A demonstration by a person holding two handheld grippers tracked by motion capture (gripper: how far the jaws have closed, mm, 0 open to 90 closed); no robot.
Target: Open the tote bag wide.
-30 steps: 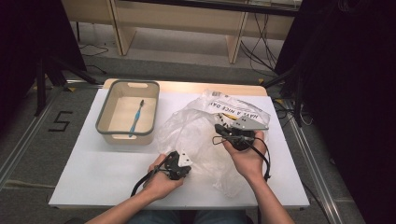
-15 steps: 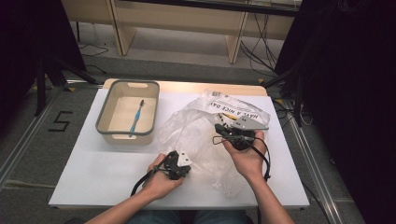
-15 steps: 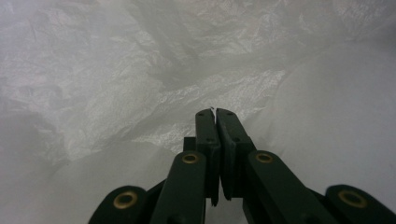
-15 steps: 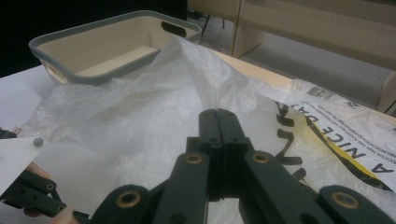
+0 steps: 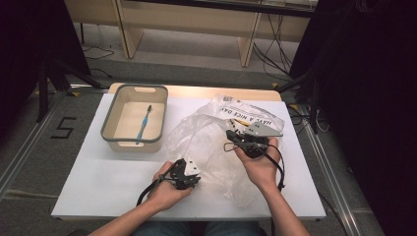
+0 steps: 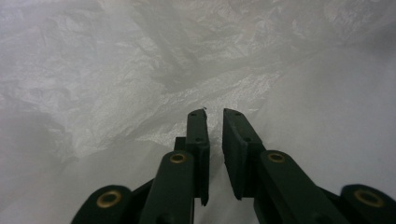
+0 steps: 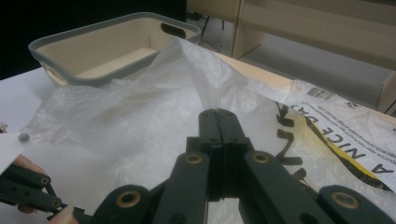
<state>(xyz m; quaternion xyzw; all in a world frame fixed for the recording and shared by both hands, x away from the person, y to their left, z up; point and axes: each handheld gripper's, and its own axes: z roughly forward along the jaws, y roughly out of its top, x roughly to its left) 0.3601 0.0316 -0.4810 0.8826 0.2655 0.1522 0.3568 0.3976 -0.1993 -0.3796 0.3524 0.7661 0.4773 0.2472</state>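
A crumpled clear plastic bag [image 5: 211, 142] with black and yellow print lies on the white table [image 5: 108, 182]. My right gripper [image 5: 230, 133] is shut on a fold of the bag [image 7: 140, 116], and the film rises in a peak from its closed tips [image 7: 218, 112]. My left gripper [image 5: 195, 178] rests at the bag's near left edge. Its jaws have just been opening and stand a narrow gap apart [image 6: 214, 112]. Nothing is between them, and the wrinkled bag [image 6: 140, 70] lies just beyond the tips.
A beige bin with a grey rim [image 5: 133, 89] stands at the table's back left, with a blue toothbrush [image 5: 143, 123] lying inside. The bin [image 7: 93, 79] sits beyond the bag in the right gripper view. Dark stands and cables surround the table.
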